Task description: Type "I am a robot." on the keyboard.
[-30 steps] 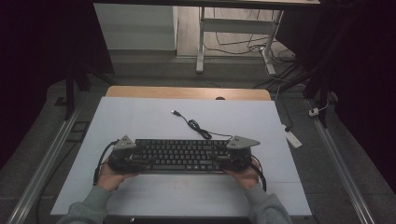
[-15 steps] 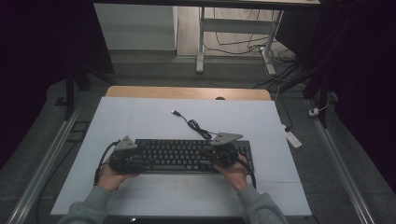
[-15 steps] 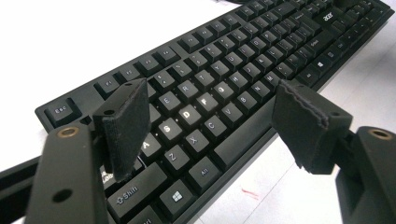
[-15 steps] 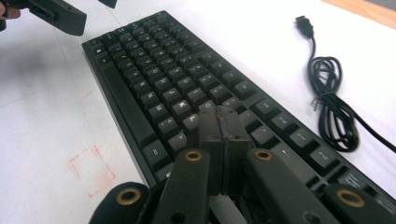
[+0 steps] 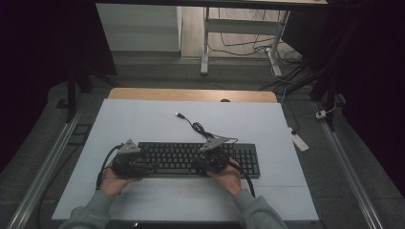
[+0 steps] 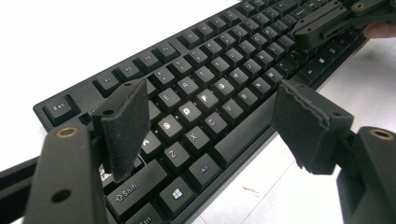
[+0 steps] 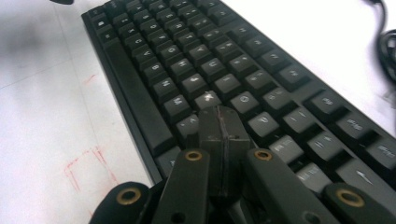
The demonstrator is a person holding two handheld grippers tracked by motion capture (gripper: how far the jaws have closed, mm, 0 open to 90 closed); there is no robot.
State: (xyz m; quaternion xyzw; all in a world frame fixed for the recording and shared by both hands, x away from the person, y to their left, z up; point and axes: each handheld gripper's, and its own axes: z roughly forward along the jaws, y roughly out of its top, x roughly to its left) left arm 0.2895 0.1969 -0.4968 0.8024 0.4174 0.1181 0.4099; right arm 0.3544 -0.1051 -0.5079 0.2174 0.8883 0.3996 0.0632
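White desk (image 5: 143,124) under dim light, dark floor around. Right gripper (image 7: 219,122): jaws pressed together, nothing between, tips poised just above keys right of keyboard (image 5: 191,159) centre. Left gripper (image 6: 205,121): jaws apart, over left-end keys. Keyboard near front edge, long axis parallel to it, directly below both tips.
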